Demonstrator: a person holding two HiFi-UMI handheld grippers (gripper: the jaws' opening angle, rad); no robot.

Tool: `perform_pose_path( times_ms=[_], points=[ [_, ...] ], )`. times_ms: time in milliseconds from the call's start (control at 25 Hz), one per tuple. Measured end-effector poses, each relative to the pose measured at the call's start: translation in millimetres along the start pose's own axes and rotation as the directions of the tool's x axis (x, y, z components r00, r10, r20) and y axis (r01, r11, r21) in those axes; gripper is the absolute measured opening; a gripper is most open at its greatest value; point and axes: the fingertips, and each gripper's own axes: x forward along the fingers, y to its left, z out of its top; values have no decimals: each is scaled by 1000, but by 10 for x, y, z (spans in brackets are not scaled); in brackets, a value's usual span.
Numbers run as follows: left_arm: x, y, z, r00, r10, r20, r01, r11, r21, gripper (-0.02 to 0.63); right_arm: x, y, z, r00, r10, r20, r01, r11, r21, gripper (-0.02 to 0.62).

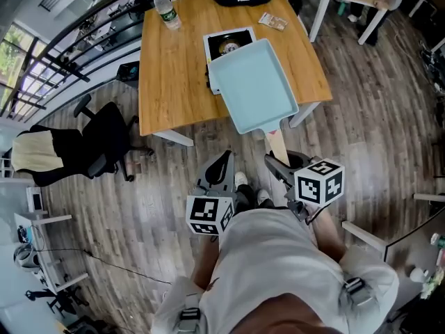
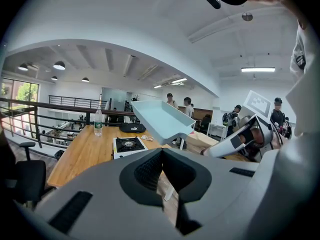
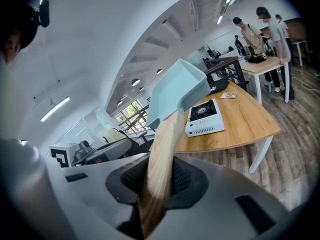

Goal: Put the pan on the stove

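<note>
Two grippers are out in front of the person, but only one carries anything. The right gripper (image 3: 159,181) has its fingers clamped on the wooden handle (image 3: 164,144) of the pale blue pan (image 1: 254,85). The pan hangs tilted in the air above the near part of the worktop (image 1: 170,82), just beside the stove (image 1: 229,45) and not yet on it. The left gripper (image 2: 162,171) hangs low, fingers together on nothing. I'd judge the pan stiff and fairly light. Held at the handle's far end it may droop or twist, so a hold nearer the body would be steadier.
</note>
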Motion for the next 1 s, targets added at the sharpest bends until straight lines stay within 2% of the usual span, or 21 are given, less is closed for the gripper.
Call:
perform_pose_path(
  times_ms=[600,1000],
  points=[
    [474,783,223,997,-71,-18,71,997,10,18,705,-63,467,998,-68,18,67,997,48,83],
    [714,1013,266,992,-121,-34,121,993,7,18,951,-148,670,993,-107,41,104,992,73,83]
  ],
)
